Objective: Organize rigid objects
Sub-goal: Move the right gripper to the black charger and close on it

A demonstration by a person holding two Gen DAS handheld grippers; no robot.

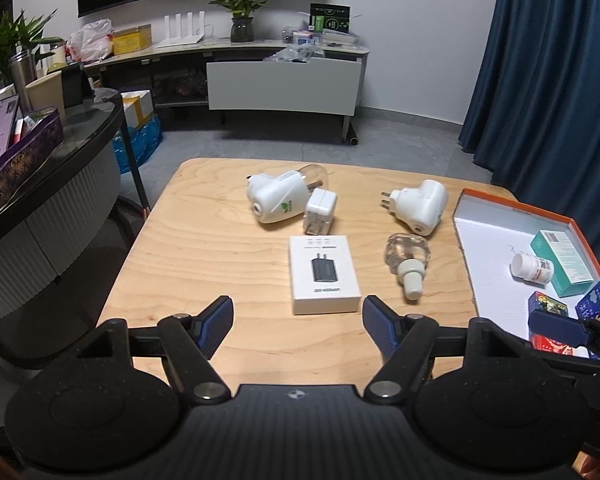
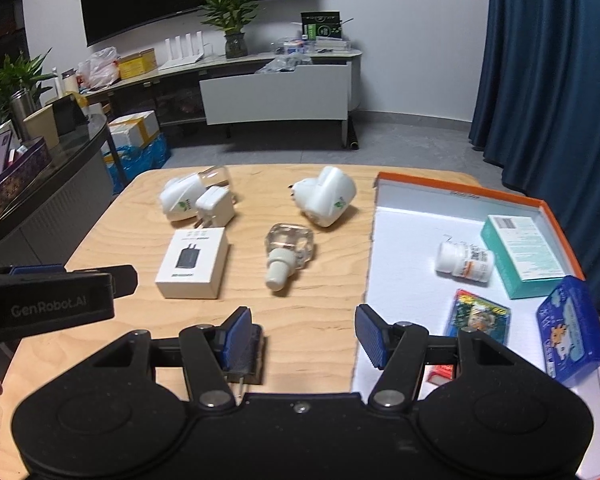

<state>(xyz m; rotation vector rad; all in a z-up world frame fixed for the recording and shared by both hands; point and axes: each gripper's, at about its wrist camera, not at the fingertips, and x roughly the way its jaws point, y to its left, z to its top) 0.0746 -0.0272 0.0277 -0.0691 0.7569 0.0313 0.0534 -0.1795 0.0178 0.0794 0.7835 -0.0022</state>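
On the wooden table [image 1: 204, 240] lie a white charger box [image 1: 324, 274], a white adapter [image 1: 320, 212], two white plug-in units [image 1: 278, 198] [image 1: 420, 206] and a clear bottle with a white cap [image 1: 408, 260]. My left gripper [image 1: 298, 328] hovers open just short of the charger box, with nothing between its fingers. My right gripper [image 2: 305, 334] is open over the table's near edge, beside the orange-rimmed tray [image 2: 460, 190]. A small dark object [image 2: 252, 356] lies against its left finger, partly hidden. The same charger box [image 2: 192, 266] and bottle [image 2: 286, 250] show ahead of it.
The tray holds a pill bottle [image 2: 466, 262], a teal box [image 2: 524, 254], a blue tin [image 2: 572, 328] and card packs [image 2: 480, 314]. The left gripper's body [image 2: 48, 300] juts in from the left. A dark side table [image 1: 60, 168] stands left, a blue curtain [image 1: 560, 80] right.
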